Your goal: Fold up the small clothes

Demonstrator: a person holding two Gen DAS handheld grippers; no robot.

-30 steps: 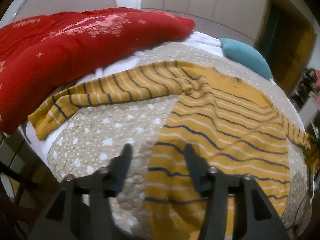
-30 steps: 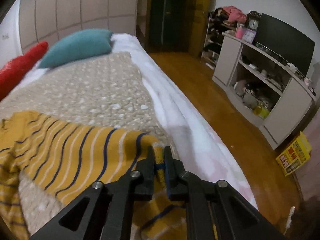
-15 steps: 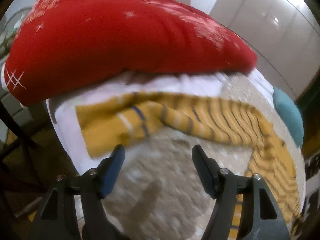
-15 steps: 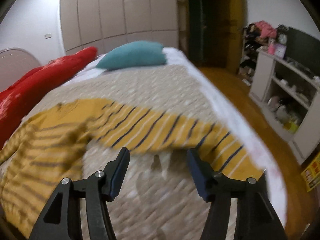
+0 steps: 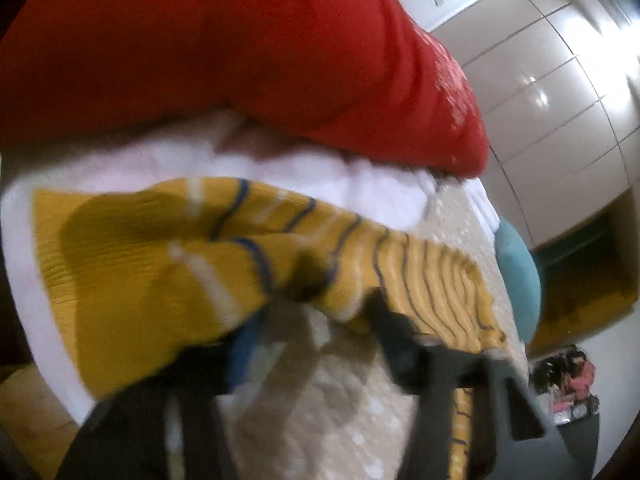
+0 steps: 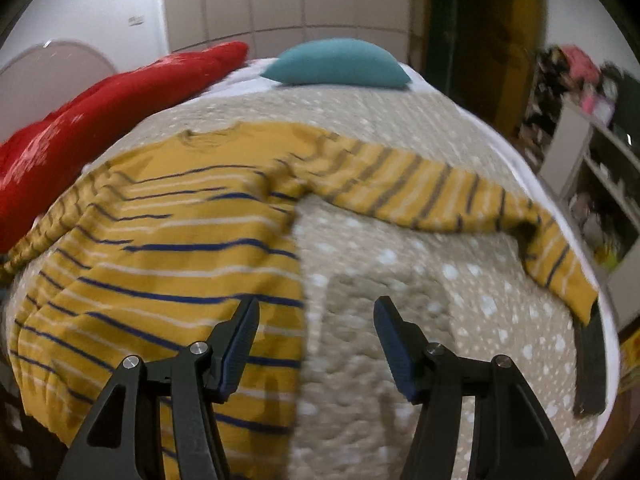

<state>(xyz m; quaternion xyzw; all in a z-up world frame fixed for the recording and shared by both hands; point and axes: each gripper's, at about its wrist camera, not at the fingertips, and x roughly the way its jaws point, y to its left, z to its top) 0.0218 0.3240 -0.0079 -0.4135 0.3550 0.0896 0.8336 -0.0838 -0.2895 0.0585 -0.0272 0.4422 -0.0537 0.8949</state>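
A mustard-yellow sweater with navy and white stripes (image 6: 168, 240) lies flat on the beige dotted bedspread (image 6: 420, 300), sleeves spread to both sides. My right gripper (image 6: 316, 336) is open and empty, low over the bedspread beside the sweater's right hem; its left finger overlaps the sweater body. The right sleeve (image 6: 460, 204) runs toward the bed's right edge. In the left wrist view, my left gripper (image 5: 312, 328) is open right at the left sleeve's cuff end (image 5: 160, 256). The cuff covers its left finger. The view is blurred.
A red quilt (image 5: 240, 48) lies bunched along the bed's left side, close behind the left sleeve; it also shows in the right wrist view (image 6: 100, 104). A teal pillow (image 6: 336, 64) sits at the head. A white shelf unit (image 6: 592, 176) stands to the right.
My right gripper let go of the right sleeve cuff, opened and pulled back toward the sweater's hem. My left gripper swung left from the sweater body and closed in on the left cuff.
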